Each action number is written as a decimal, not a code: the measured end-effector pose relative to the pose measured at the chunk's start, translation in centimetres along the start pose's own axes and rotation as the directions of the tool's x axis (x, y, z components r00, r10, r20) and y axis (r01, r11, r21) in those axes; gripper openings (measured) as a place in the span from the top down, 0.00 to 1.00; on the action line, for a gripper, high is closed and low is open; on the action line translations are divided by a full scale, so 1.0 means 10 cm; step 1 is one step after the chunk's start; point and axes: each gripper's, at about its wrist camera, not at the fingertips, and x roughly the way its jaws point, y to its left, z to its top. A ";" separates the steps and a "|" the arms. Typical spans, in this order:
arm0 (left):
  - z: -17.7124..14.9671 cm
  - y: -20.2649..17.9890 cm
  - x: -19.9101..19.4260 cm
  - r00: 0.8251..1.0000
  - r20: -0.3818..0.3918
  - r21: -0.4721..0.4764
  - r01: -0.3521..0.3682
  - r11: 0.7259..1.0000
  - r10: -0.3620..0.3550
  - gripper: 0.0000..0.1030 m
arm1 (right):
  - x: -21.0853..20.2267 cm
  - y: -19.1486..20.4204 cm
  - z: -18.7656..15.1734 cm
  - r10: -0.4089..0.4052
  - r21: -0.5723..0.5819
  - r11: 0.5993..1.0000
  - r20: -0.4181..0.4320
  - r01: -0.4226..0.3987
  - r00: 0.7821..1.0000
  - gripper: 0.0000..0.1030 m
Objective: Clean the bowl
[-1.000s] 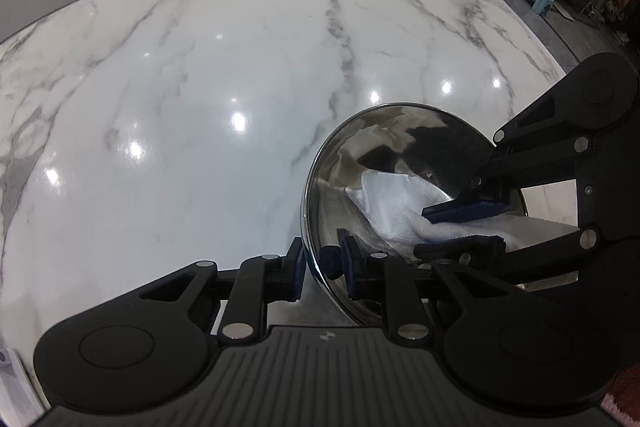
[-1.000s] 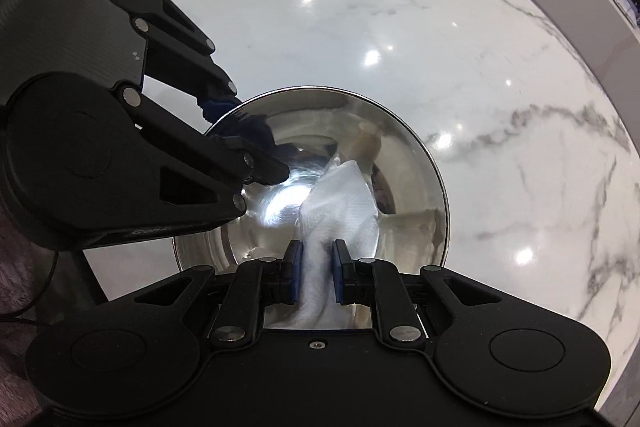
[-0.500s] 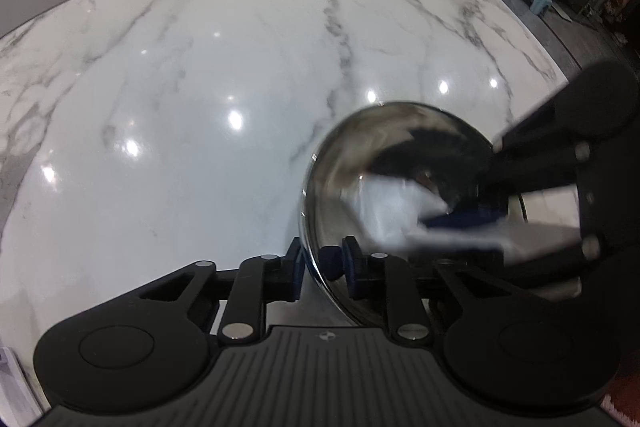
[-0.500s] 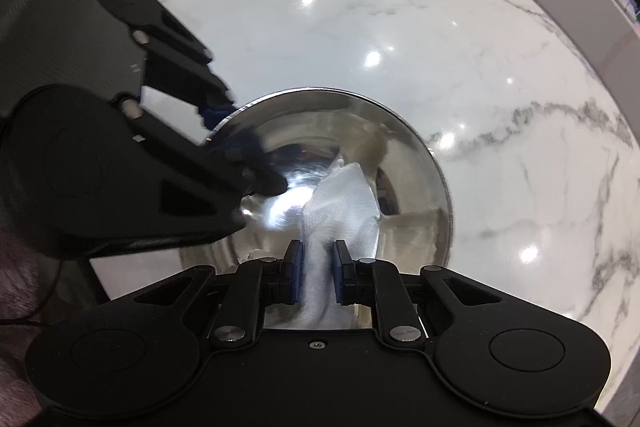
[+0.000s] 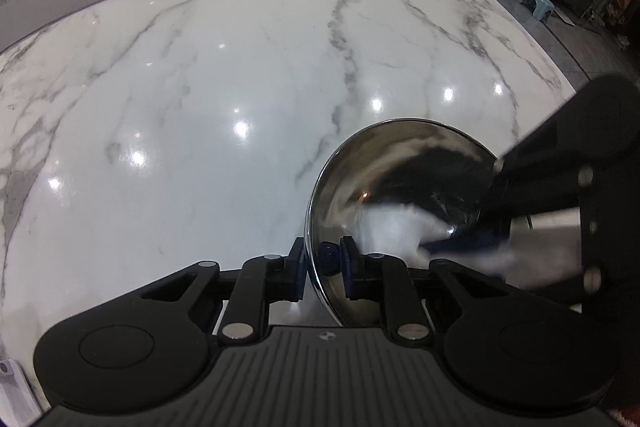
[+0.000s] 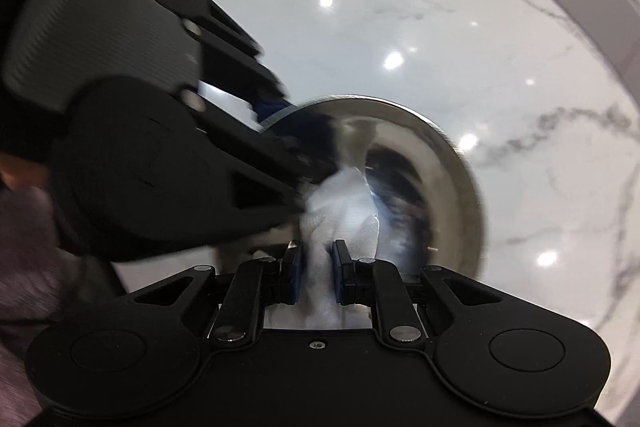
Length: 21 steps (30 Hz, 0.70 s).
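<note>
Wiping a steel bowl with a cloth on a marble desk.
The left tool [image 5: 323, 263] is clenched on the near rim of the bowl [image 5: 384, 163], which sits on the desk [image 5: 200, 87] near its right edge. The right tool [image 6: 316, 267] grips a white cloth [image 6: 344, 203], blurred, pressed against the bowl's inner wall.

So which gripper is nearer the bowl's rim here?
Left. The left gripper is clamped on the bowl rim; the right gripper holds the white cloth inside the bowl, off the rim.
</note>
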 end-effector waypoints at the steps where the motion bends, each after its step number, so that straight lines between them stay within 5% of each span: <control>1: 0.00 0.00 0.00 1.000 -0.001 -0.001 0.000 1.000 0.000 0.85 | 0.00 0.00 -0.01 -0.019 0.000 1.000 0.001 0.019 1.000 0.87; 13: -0.07 0.02 -0.02 0.997 -0.057 0.001 0.046 0.999 -0.046 0.81 | -0.02 0.06 -0.02 -0.014 0.026 1.000 0.017 0.013 1.000 0.87; 21: -0.07 0.00 -0.02 0.998 -0.045 0.008 0.035 0.999 -0.034 0.81 | -0.05 0.07 -0.04 0.114 0.059 0.991 0.060 -0.117 0.992 0.87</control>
